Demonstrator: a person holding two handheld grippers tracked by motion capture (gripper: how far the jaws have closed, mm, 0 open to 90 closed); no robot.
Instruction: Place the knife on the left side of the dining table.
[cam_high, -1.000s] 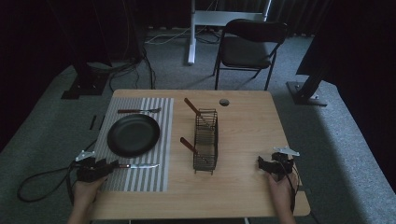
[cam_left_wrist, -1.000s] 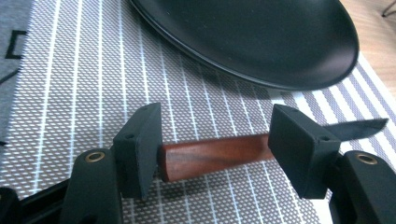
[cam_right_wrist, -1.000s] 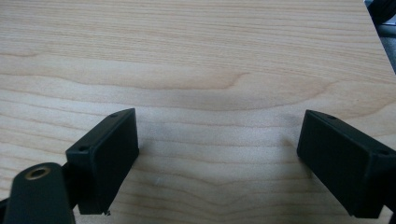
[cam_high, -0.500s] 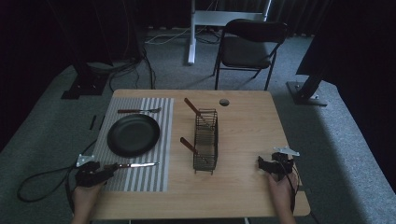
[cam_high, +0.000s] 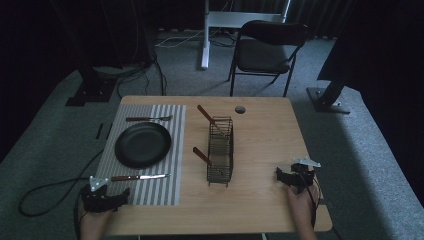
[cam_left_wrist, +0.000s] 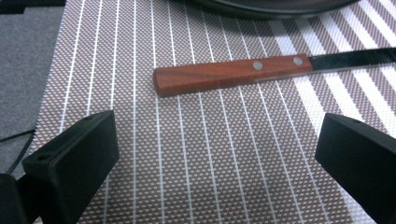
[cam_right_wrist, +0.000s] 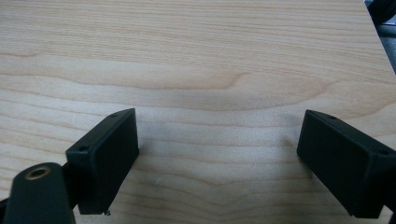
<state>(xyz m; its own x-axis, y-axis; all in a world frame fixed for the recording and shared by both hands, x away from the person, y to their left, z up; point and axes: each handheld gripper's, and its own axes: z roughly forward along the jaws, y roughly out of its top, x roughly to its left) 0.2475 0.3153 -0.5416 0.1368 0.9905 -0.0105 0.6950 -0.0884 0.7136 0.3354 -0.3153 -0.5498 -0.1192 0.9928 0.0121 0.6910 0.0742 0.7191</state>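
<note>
Knife (cam_left_wrist: 233, 74): wooden handle, reddish-brown, with two pale metal rivets; the blade is dark and shiny and runs off to the right in the left gripper view.
Knife, place: it lies flat on the striped placemat (cam_high: 150, 190), near the mat's near edge, handle to the left and blade to the right; in the high view it sits just on the near side of the black plate (cam_high: 143, 144).
Left gripper (cam_left_wrist: 217, 163): released, its jaws have just been opening and now stand wide apart; nothing is between them but bare mat, and the knife handle lies just beyond the tips, apart from both.
Left gripper, place: at the near left corner of the table (cam_high: 260, 135), over the mat's near left edge, held by the person's left hand (cam_high: 92, 222).
Fork (cam_high: 148, 118): on the far side of the plate, lying flat on the mat.
Wire basket (cam_high: 220, 150): right of the mat, mid-table, with two wooden-handled utensils leaning out of it to the left.
Right gripper (cam_right_wrist: 217, 158): released, jaws wide with only bare wood between them; it is near the near right corner of the table.
</note>
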